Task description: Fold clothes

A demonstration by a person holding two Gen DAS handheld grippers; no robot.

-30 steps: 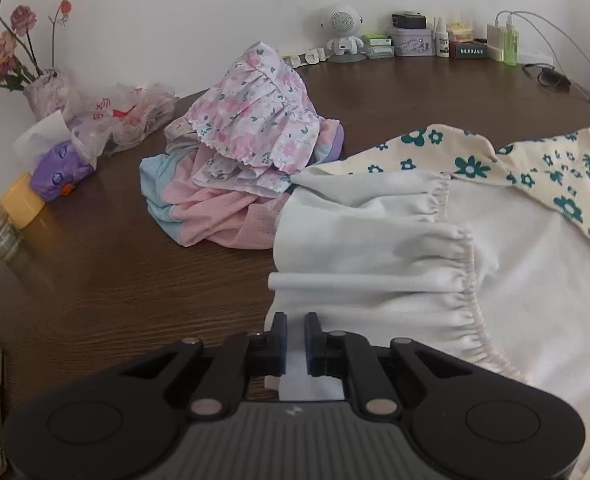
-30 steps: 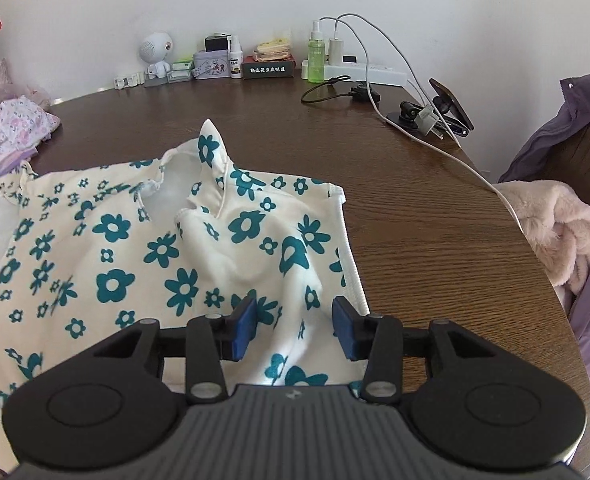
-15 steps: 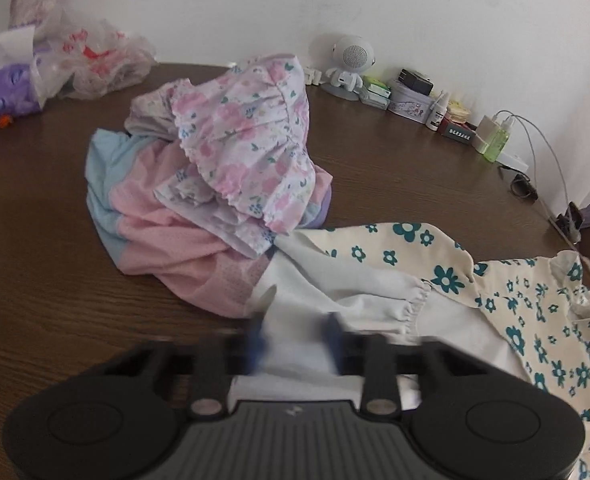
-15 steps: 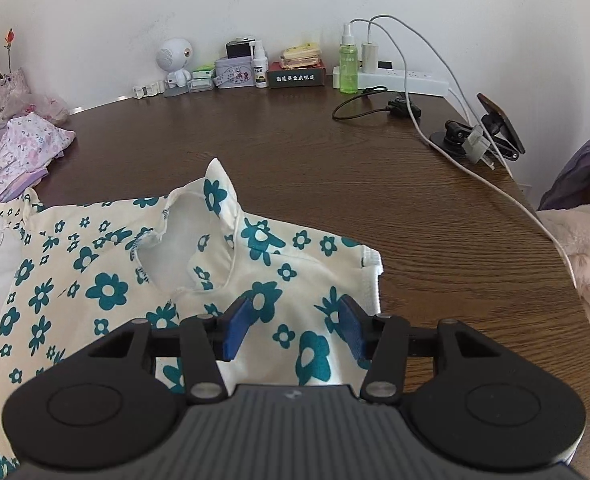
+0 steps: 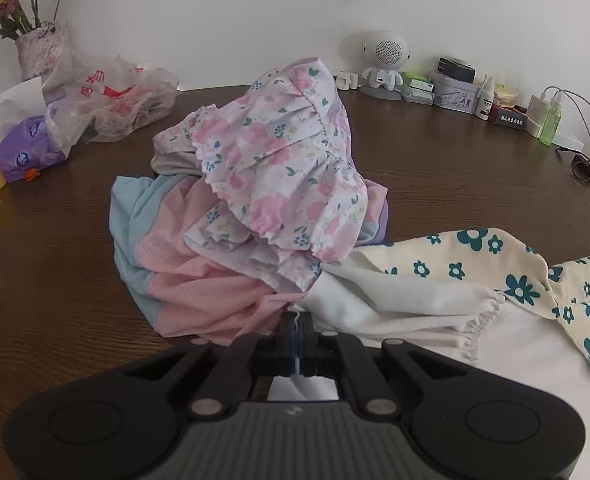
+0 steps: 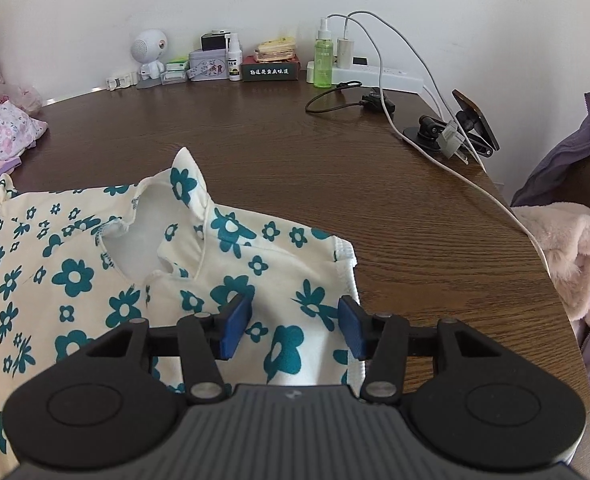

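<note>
I see a dark brown wooden table [image 6: 279,152] with a visible grain and a faint satin sheen. The cream dress with teal flowers [image 6: 95,280] looks like soft matt knit cloth; its white skirt part [image 5: 407,300] is smooth and gathered at the seam. The pink floral garment [image 5: 279,168] reads as thin, crinkled woven cotton, and the pink and blue garment [image 5: 183,276] under it has a fine dotted, mesh-like weave. My left gripper [image 5: 296,330] and right gripper [image 6: 291,330] are matt black plastic with small metal pins; the right one's pads [image 6: 235,330] are matt blue. The plastic bag [image 5: 111,100] is clear, crumpled, glossy film. The fluffy pink garment [image 6: 571,252] looks plush.
</note>
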